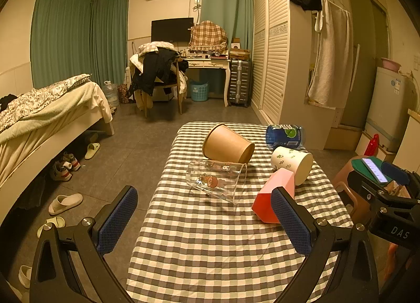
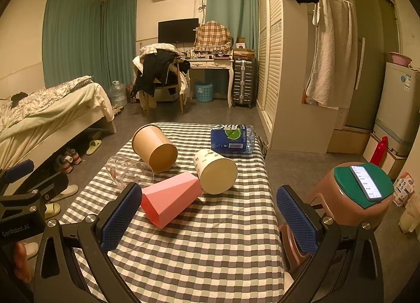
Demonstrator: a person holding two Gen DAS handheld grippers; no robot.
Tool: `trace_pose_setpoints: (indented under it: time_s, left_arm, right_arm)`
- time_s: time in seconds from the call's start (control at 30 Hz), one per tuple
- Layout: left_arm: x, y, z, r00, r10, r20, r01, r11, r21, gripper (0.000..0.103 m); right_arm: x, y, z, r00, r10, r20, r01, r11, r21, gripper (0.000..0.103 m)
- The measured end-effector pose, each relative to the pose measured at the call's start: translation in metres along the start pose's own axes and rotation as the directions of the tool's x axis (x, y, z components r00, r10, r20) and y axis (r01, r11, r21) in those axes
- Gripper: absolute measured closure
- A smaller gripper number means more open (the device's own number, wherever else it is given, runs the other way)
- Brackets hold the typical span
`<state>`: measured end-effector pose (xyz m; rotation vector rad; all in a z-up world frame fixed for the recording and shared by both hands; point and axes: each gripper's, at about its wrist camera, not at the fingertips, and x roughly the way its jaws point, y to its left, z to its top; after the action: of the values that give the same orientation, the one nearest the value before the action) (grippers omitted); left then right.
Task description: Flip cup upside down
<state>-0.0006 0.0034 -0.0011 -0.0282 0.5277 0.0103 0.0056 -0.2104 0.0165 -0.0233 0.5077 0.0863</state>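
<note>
In the left wrist view, the left gripper [image 1: 204,220] hangs over the near end of a table [image 1: 210,250] covered in a checked cloth, its blue-padded fingers [image 1: 118,220] spread wide with nothing between them. Four cups lie on their sides further along the cloth: a clear glass cup [image 1: 216,180] with a cartoon print nearest the middle, a brown paper cup [image 1: 227,144] just behind it and touching it, a pink cup [image 1: 273,195] to the right with its base partly hidden by the right-hand finger, and a white paper cup [image 1: 292,162] with a leaf pattern touching the pink one. A blue pack of water bottles [image 1: 284,136] sits at the far right corner. The right gripper [image 1: 393,198] shows at the right edge, too cut off to tell how it stands. In the right wrist view, the right gripper [image 2: 210,220] is held over the near right part of the table [image 2: 210,250], its fingers [image 2: 298,220] wide apart and holding nothing. The pink cup [image 2: 170,199] lies just beyond the left finger, its open mouth facing the camera. The white paper cup [image 2: 215,174] touches its far end, the brown paper cup [image 2: 155,148] lies behind to the left, and the glass cup [image 2: 128,171] rests at the left edge. The water bottles [image 2: 232,137] sit at the back. A brown stool [image 2: 351,198] beside the table carries a green mat and a lit phone [image 2: 366,182].
</note>
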Motion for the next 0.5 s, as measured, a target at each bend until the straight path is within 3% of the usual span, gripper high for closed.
trace_pose_setpoints:
  time_s: [0.5]
  left_arm:
    - [-0.004,0.000,0.002,1.000,-0.001,0.000,0.001,1.000,0.005,0.000]
  right_arm:
    - [0.009,0.010,-0.008,1.000,0.000,-0.004,0.000,1.000,0.000,0.000]
